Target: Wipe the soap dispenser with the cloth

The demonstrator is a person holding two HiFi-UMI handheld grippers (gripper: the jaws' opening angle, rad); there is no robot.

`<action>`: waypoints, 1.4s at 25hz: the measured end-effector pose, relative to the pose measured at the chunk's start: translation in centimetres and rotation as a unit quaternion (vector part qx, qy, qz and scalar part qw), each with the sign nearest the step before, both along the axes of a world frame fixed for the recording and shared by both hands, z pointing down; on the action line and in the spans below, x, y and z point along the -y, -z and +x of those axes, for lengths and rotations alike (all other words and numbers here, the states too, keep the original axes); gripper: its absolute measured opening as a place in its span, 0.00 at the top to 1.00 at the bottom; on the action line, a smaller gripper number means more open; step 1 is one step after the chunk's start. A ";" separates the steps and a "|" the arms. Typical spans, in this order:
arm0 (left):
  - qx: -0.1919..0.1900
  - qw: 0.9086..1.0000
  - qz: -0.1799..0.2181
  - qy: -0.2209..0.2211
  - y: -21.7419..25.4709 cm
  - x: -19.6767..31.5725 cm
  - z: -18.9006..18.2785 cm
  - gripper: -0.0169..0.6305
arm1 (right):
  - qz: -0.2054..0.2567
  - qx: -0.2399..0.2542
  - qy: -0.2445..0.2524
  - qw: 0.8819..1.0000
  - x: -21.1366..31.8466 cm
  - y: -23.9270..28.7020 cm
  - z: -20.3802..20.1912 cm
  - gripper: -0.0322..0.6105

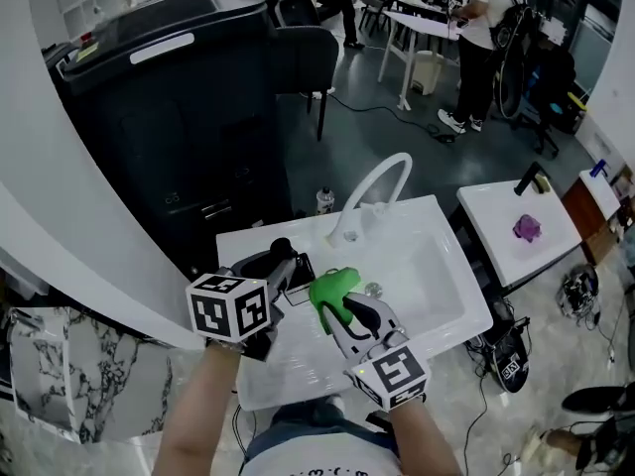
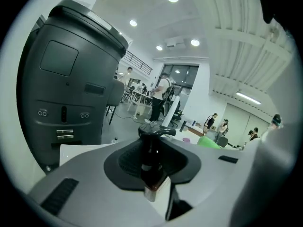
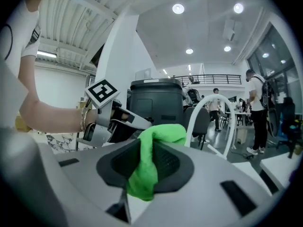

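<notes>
Right now both grippers are loaded and held above the sink [image 1: 437,286], in front of the faucet [image 1: 382,181]. Left gripper [image 1: 283,284]: jaws clamped on the dispenser [image 2: 152,150], a dark bottle with a black pump head. It stands roughly upright between the pads, with the head sticking out above the jaws. Right gripper [image 1: 349,317]: jaws pinched on the green cloth [image 3: 149,160], which is bunched up, with a fold over the jaw tips and a tail hanging below. In the head view the cloth [image 1: 332,291] sits just beside the left gripper's tip, to its right. Can't tell whether cloth and dispenser touch; the left gripper view shows the cloth [image 2: 208,141] off to the right of the bottle. A large black unit [image 1: 169,117] stands behind the sink on the left.
</notes>
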State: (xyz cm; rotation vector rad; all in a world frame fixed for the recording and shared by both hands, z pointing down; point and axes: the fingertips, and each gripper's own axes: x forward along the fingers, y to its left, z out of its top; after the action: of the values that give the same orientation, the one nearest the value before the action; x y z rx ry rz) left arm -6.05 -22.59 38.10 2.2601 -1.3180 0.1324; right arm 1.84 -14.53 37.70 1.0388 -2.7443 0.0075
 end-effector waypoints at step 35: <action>-0.018 0.992 0.120 0.020 5.5 -1.2 -0.1 0.83 | -0.038 -0.033 0.035 0.998 0.7 -3.4 -4.7 0.82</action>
State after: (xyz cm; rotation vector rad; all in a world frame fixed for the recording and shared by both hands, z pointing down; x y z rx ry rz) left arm -6.19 -21.37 32.64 2.4178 -1.4256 -0.0847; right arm -2.86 -15.28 41.06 0.9055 -2.6965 0.0660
